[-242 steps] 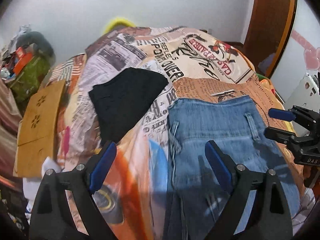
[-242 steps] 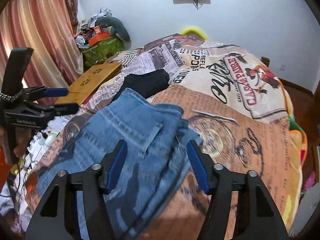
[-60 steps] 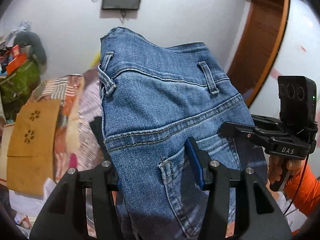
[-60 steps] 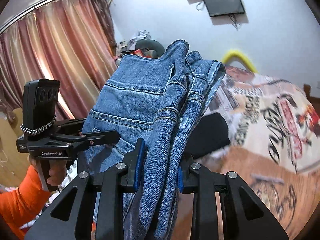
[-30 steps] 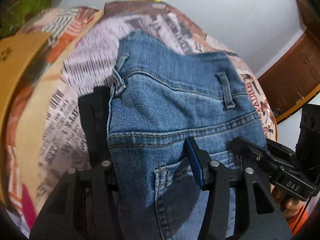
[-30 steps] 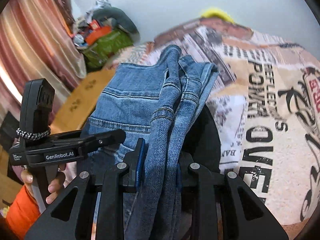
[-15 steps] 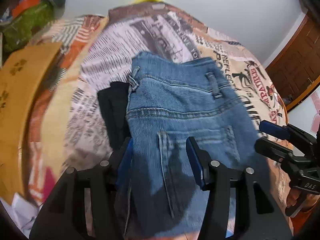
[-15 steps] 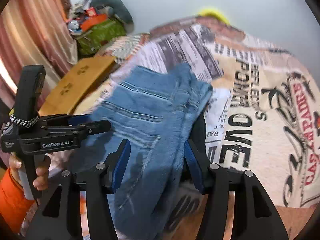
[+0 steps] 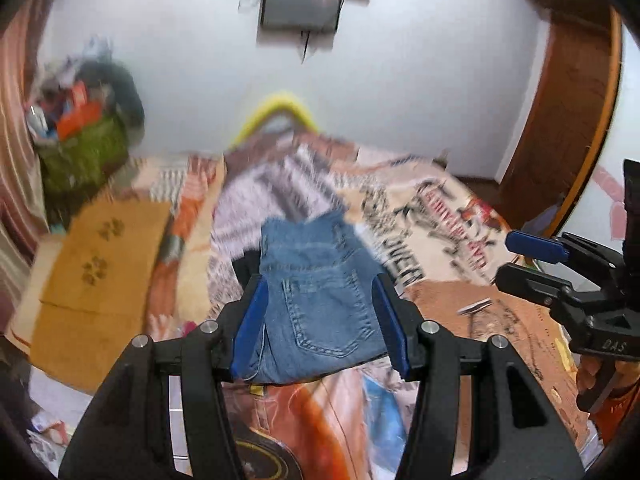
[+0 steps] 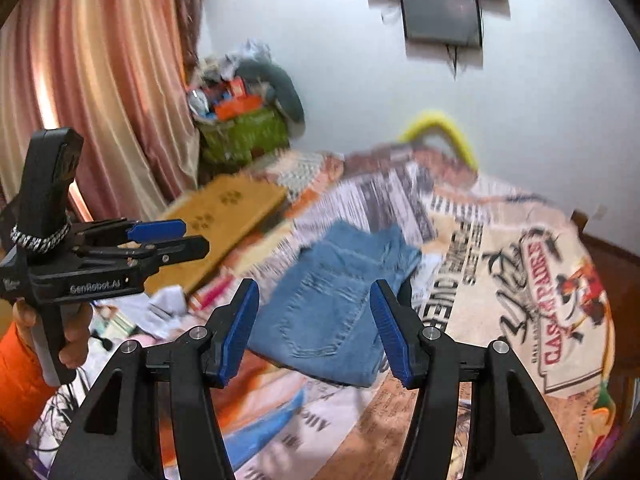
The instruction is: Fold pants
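The folded blue jeans lie on the printed bedspread, resting on a folded black garment of which only a corner shows. They also show in the right wrist view. My left gripper is open and empty, held back above the near edge of the jeans. My right gripper is open and empty, also drawn back from them. Each gripper shows in the other's view: the right one at the right, the left one at the left.
A wooden lap board lies at the bed's left edge. A green basket of clutter stands by the curtain. A wooden door is at the right. A screen hangs on the wall.
Both grippers have let go of the jeans, opened wide, and pulled back and up. The jeans now lie folded on top of the black garment.
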{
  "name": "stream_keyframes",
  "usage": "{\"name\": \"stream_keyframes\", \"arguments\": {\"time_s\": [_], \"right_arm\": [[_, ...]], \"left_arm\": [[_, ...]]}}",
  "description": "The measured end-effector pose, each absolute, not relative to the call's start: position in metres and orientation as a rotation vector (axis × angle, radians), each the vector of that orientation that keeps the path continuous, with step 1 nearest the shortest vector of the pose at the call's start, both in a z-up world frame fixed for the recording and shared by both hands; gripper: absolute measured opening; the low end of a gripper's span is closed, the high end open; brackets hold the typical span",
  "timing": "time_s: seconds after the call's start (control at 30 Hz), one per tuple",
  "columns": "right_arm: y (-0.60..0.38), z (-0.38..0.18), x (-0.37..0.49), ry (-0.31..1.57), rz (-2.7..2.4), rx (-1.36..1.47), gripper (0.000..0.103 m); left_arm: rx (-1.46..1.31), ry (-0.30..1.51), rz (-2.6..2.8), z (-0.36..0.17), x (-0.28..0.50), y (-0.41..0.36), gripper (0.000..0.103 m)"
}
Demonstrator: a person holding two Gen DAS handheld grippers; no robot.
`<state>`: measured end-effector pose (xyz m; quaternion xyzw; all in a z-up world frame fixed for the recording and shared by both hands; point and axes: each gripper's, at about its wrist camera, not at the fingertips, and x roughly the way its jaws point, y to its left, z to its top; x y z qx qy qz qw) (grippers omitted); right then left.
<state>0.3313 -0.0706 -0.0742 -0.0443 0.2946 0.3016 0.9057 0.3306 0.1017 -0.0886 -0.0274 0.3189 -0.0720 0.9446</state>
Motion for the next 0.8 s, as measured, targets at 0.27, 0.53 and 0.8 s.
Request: {"name": "stream_keyframes", "arguments": {"time_s": [0.27,0.53,0.8], "right_arm": [[-0.093,-0.017,0.241,0.389,0.647,-0.044,0.054],[-0.111,0.017,0.153,0.182,0.643,-0.017,0.054],[-0.111,0.012,0.114,0.099,0.602,-0.017,0.055]], "left_arm": [[0.005,0.395,-0.13,-0.017,0.209,0.064,0.055],[0.026,0.207,-0.113,0.017,0.118,0.041,0.057],[0.002,0.121,-0.07,0.017,0.079,0.042,0.083]]}}
